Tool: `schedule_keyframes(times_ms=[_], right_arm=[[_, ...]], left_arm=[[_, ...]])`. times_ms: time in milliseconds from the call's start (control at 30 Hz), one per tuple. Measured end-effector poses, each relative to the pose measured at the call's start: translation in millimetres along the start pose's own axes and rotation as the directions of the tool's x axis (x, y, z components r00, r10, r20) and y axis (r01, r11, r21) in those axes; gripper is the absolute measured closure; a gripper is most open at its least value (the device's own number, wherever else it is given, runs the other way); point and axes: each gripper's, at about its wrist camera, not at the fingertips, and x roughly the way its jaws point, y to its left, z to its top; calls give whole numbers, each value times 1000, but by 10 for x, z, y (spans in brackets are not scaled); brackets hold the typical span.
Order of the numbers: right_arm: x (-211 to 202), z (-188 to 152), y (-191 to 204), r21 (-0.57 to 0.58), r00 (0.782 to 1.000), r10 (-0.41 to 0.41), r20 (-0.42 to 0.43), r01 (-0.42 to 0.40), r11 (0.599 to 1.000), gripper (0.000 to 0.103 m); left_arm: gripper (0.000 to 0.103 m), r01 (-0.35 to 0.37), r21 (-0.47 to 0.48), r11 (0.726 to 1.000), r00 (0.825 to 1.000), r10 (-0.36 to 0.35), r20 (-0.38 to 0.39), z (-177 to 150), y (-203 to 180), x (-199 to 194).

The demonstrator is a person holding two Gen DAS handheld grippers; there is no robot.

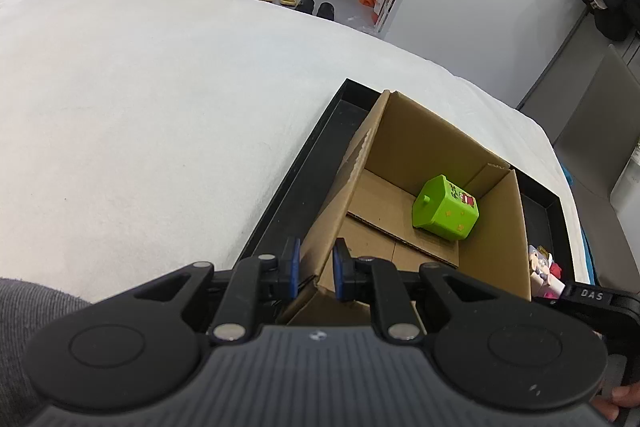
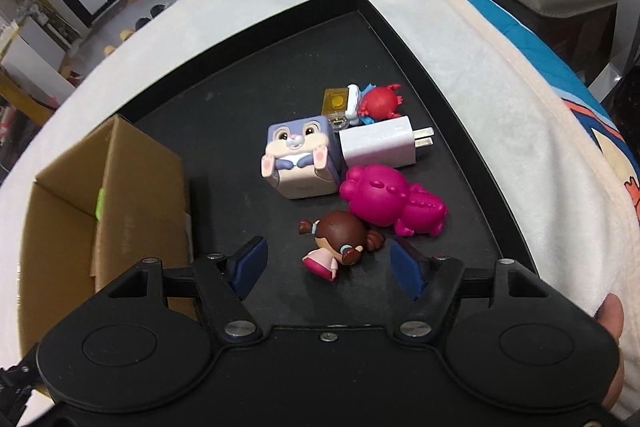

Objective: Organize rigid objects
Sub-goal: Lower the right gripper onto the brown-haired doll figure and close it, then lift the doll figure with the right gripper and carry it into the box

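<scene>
On a white blanket [image 1: 140, 99] a black tray [image 2: 248, 75] is set; the box [image 1: 420, 147] wall is clamped by the left gripper [image 1: 316, 273], seemingly steadying it. The right gripper [image 2: 325, 267] is held apart around the doll [image 2: 340, 241], untouched, toys just beyond.

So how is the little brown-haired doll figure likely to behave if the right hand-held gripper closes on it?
The doll figure looks like hard glossy plastic, so probably stiff but a bit slippery. Its round head seems large against the small pink body, so it may pivot or roll. The right hand-held gripper stands open around it.
</scene>
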Motion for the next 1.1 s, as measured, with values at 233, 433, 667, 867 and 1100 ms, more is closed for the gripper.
schedule_keyframes(times_ms=[233,433,667,867,1100], right_arm=[[179,-28,60,-29,998,-49,-27,48,998,36],[200,-104,168,-107,996,-83,-11,81,991,71],[42,-164,133,-89,998,-62,11,62,994,72],[-130,-226,168,-123,999,-33,42,38,992,72],[-272,-203,199,-155,997,-9,72,20,988,72]], left_arm=[[88,1,3,1000,1000,-1,-3,-1,-8,12],[88,1,5,1000,1000,-1,-10,11,-6,37],[88,3,15,1000,1000,-3,-16,11,-19,55],[89,5,24,1000,1000,-4,-15,15,-26,71],[89,5,34,999,1000,-5,-12,11,-26,83]])
